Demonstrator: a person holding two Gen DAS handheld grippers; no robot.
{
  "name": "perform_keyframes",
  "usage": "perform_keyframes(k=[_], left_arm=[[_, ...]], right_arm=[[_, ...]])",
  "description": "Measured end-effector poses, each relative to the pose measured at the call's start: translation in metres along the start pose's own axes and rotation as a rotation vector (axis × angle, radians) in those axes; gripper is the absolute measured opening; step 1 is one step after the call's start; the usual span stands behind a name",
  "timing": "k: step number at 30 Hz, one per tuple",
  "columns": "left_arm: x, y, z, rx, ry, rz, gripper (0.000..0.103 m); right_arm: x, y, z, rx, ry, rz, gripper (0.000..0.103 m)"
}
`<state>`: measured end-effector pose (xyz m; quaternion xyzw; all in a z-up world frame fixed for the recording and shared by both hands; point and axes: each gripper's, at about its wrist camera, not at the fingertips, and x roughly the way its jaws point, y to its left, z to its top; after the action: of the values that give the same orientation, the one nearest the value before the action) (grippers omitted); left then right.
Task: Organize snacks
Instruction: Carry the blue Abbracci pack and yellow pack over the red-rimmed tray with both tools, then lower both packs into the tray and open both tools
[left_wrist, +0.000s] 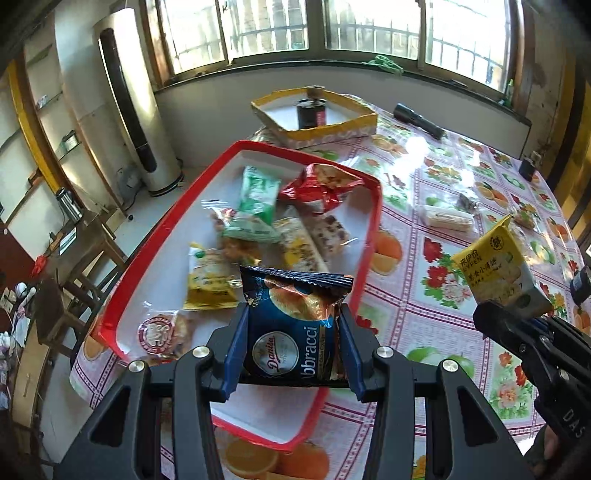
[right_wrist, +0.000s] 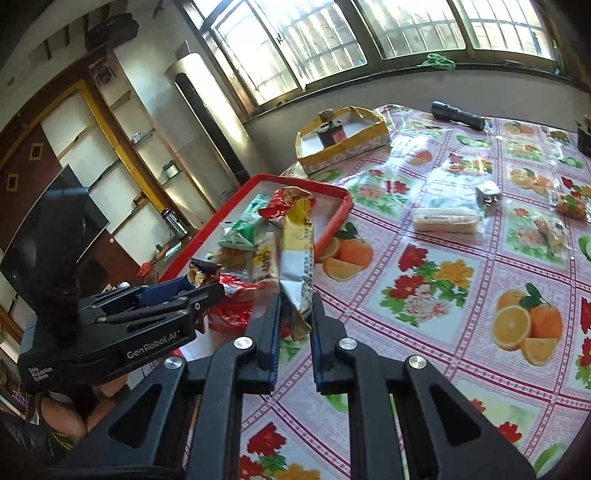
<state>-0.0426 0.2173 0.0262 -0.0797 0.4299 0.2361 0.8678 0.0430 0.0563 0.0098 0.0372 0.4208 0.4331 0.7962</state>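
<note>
Both grippers (left_wrist: 291, 325) (right_wrist: 294, 317) raised, w/ snacks.

Tray (left_wrist: 155, 236): red rim, white floor. Held packet (left_wrist: 291, 332): dark blue, gold print. Second held packet (left_wrist: 498, 273): yellow, white base. Tablecloth (right_wrist: 461, 295): pink-white grid, oranges, flowers. Far box (left_wrist: 332, 129): yellow, possibly patterned.

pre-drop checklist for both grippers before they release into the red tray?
1. Left gripper shut on the blue Danisa packet: ok.
2. Blue packet over the red tray: ok.
3. Right gripper shut on the yellow packet: ok.
4. Yellow packet over the tray: not ok, it hangs above the tablecloth beside the rim.
5. Free room in the tray: ok, bare floor near the front.
6. Clearance between the two grippers: cannot tell.
</note>
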Motion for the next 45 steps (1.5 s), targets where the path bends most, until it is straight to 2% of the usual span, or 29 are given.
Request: perform_keyframes(k=[16, 28, 45], left_arm=[[0.014, 0.037, 0.004, -0.066, 0.010, 0.032, 0.046], [0.032, 0.066, 0.011, -0.118, 0.029, 0.066, 0.046], [0.060, 0.091, 0.031, -0.152, 0.042, 0.134, 0.046]], right_arm=[[0.031, 0.029, 0.011, -0.047, 0.035, 0.033, 0.016], [0.062, 0.027, 0.023, -0.042, 0.070, 0.033, 0.016], [0.132, 0.056, 0.053, -0.109, 0.142, 0.090, 0.016]])
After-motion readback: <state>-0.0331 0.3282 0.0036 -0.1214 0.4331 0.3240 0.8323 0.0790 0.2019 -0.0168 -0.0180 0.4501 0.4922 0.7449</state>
